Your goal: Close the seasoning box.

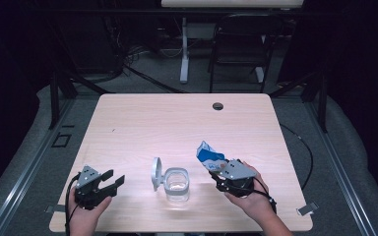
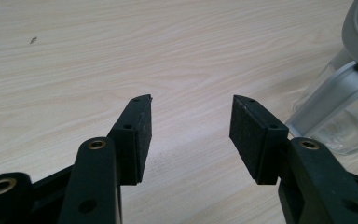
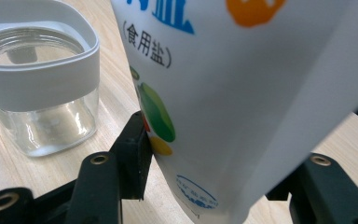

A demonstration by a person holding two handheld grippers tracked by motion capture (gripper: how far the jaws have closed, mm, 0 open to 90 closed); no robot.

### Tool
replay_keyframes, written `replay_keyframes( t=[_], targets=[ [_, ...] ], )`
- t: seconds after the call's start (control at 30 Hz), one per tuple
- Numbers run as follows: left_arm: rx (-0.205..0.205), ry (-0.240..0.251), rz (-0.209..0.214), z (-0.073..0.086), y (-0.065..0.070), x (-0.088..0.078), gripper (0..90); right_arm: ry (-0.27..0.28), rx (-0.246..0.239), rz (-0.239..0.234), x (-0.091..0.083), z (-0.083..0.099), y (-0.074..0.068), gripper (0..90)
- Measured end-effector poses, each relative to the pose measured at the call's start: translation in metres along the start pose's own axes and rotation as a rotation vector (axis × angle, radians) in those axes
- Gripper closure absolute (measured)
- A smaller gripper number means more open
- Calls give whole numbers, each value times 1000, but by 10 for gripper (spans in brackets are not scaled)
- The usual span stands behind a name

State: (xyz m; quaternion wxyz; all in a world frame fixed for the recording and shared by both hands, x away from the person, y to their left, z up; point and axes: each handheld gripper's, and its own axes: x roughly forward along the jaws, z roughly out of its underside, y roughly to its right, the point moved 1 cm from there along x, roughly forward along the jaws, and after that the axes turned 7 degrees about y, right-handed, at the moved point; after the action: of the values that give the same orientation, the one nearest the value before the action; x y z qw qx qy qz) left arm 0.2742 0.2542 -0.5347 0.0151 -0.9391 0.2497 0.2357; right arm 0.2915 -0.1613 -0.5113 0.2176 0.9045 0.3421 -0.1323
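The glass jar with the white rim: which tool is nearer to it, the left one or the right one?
Right, narrowly. The right tool, shut on a salt bag, sits just beside the glass jar. The left tool, open and empty, is a little farther off, beyond the open lid.

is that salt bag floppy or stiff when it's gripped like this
Probably floppy: the salt bag is a soft pouch pinched by the right gripper, and its top looks crumpled. The glossy film may be slippery.

A pale wooden table (image 1: 142, 118) carries a clear glass jar (image 1: 176, 185) with its hinged lid (image 1: 156, 172) open.
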Motion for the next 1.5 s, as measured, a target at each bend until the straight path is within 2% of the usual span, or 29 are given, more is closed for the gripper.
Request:
replay_keyframes(
  t=[0.1,0.13,0.27,0.3,0.43,0.8,0.93,1.23,1.5],
  targets=[
    [-6,0,-1,0,0,0,491,-2,-11,-4,1,-1,-1,455],
    [-7,-3,-2,0,0,0,491,-8,-30,-8,2,-2,-2,455],
    [-8,6,-1,1,-1,0,492,-14,-50,-15,2,-4,-3,455],
    [-10,4,-3,1,-2,-1,492,-25,-73,-19,3,-5,-5,456],
    [-8,3,-1,1,-2,-2,491,-40,-103,-25,3,-7,-7,457],
    [-7,5,-4,2,-1,-2,492,-71,-176,-28,5,-10,-13,457],
    [-4,3,-3,2,-1,-3,492,-77,-184,-27,5,-10,-15,457],
    [-3,0,-4,1,-1,-6,492,-110,-266,-21,4,-13,-19,457],
    [2,-3,-6,0,-2,-8,492,-132,-302,-22,4,-13,-19,457]
  ],
)
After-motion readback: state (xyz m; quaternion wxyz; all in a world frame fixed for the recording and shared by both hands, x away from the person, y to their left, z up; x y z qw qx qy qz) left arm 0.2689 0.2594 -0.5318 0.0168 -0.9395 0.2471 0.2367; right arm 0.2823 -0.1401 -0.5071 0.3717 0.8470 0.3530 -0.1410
